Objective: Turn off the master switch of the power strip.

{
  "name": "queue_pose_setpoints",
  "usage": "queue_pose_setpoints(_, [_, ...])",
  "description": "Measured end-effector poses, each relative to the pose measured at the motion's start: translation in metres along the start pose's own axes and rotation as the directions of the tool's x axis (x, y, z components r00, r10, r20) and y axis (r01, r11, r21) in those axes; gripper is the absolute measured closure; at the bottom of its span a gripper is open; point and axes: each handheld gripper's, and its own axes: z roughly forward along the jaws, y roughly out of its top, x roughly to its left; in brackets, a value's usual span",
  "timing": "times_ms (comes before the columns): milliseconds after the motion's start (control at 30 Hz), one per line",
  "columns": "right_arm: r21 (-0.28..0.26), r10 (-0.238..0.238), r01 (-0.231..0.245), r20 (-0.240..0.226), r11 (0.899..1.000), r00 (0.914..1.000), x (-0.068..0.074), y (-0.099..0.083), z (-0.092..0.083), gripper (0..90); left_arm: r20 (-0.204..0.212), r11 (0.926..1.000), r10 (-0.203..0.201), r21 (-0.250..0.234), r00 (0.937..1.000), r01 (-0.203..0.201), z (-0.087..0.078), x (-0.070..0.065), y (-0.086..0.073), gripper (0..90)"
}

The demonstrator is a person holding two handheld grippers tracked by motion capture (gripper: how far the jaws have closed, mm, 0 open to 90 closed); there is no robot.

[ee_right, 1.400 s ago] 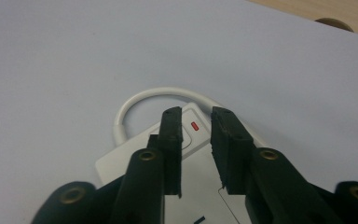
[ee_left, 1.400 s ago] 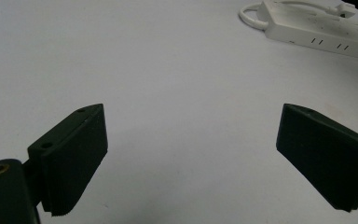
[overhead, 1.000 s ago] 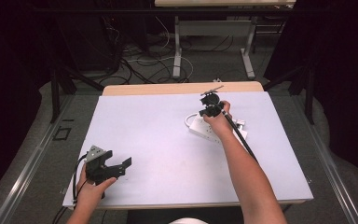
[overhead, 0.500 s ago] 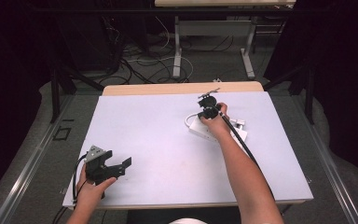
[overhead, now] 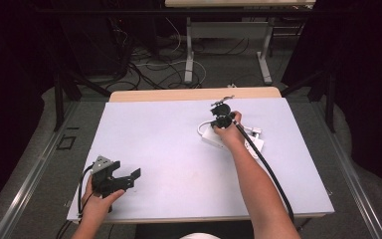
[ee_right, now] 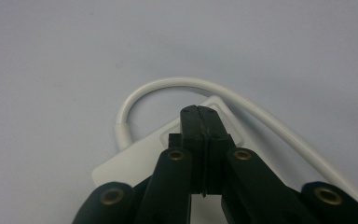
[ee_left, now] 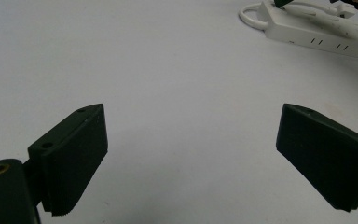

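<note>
We find the power strip (overhead: 231, 142) on the far right part of the bench (overhead: 169, 144), its cord (ee_right: 177, 84) looping off the end nearest the right hand-held gripper (ee_right: 199, 112). That gripper hangs over the strip's cord end, clenched on nothing visible. The left hand-held gripper (ee_left: 191, 154) rests well apart from the strip, released. We judge the strip light and rigid, the cord limp; grip the body across its narrow sides.

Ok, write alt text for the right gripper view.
The right gripper, black jaws closed together, points down over the end of a white power strip on a pale table. The strip's white cable loops out from that end and curves off right.
</note>
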Motion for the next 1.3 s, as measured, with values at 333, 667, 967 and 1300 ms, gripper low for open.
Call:
queue_pose_setpoints(333, [-0.01,-0.022,0.022,0.004,1.0,0.9997,0.001,0.001,-0.002,90.0,-0.007,1.0,-0.004,-0.004,1.0,0.004,-0.002,0.001,-0.001,9.0])
queue_pose_setpoints(667, [-0.006,-0.057,0.057,0.003,0.998,0.9984,0.007,0.002,-0.007,78.1,-0.007,1.0,-0.005,0.003,1.0,0.005,0.002,0.0,0.0,9.1])
queue_pose_setpoints(967, [-0.027,-0.06,0.061,0.013,0.998,0.9981,0.009,0.003,-0.014,68.1,-0.004,0.9999,0.009,0.01,1.0,-0.009,0.004,0.0,0.002,9.2])
queue_pose_setpoints(1300, [-0.046,-0.09,0.09,-0.003,0.995,0.9959,0.014,0.001,-0.025,49.9,0.005,0.9998,0.016,0.014,0.9999,-0.016,0.004,-0.001,0.0,9.2])
